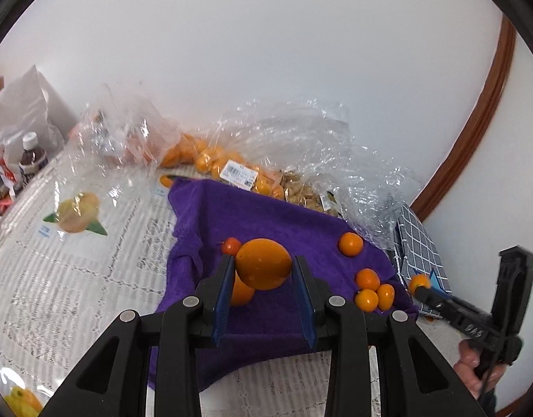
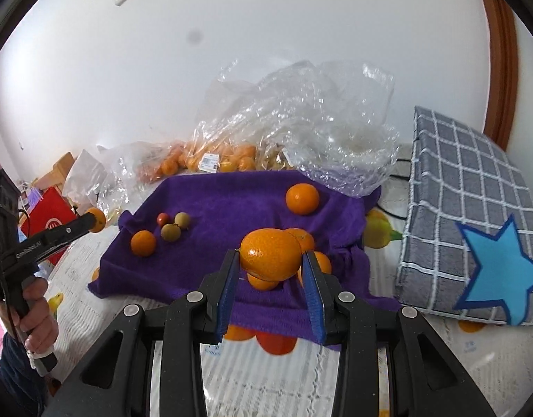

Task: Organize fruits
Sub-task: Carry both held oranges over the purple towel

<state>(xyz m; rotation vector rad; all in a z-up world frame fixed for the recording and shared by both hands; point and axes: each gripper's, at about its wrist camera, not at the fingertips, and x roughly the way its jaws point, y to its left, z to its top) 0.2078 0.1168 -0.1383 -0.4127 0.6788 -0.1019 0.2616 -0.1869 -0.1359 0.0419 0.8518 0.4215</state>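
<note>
Above the purple towel (image 1: 266,215) we carry two oranges, left gripper (image 1: 263,269) and right gripper (image 2: 270,260) each clamped on one (image 1: 263,263) (image 2: 270,254)

Black hand-held gripper (image 1: 263,274) with blue ribbed pads (image 1: 220,302), silver screws, dark sleeve (image 2: 12,365)
</note>
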